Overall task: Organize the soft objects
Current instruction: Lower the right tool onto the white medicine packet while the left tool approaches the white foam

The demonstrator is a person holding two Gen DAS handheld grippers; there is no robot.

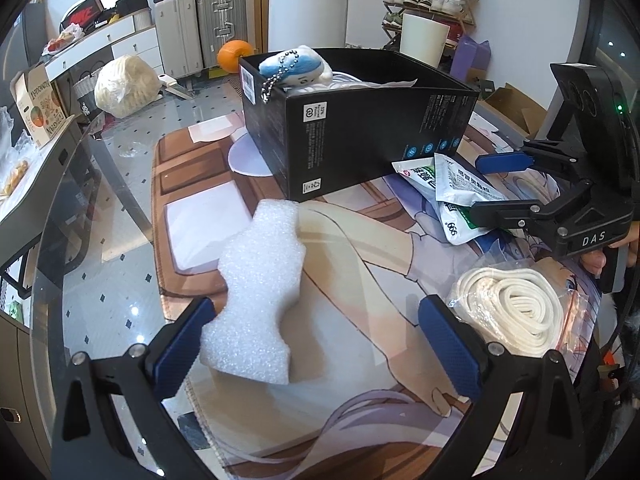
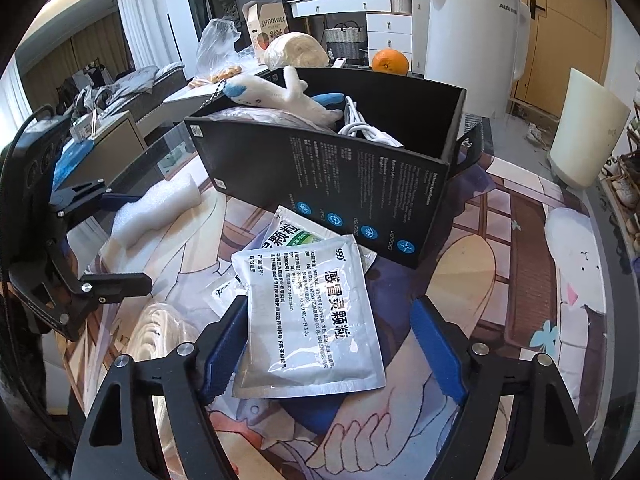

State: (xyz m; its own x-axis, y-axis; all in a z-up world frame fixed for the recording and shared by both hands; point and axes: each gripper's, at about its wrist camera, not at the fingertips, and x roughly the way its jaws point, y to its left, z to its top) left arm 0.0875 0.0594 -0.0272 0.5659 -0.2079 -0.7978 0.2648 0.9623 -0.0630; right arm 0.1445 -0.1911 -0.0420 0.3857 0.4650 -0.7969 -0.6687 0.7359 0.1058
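Note:
A white foam block lies on the printed mat between the fingers of my open left gripper, close to the left pad. Silver medicine sachets lie in front of the black box; my open right gripper straddles the top sachet. The box holds a blue-and-white plush and a white cable. A bagged coil of white rope lies to the right of my left gripper. The right gripper also shows in the left wrist view, over the sachets.
The printed mat covers a glass table. An orange, a wrapped white bundle and a white cup stand beyond the box. Suitcases, a white appliance and a shoe rack fill the background.

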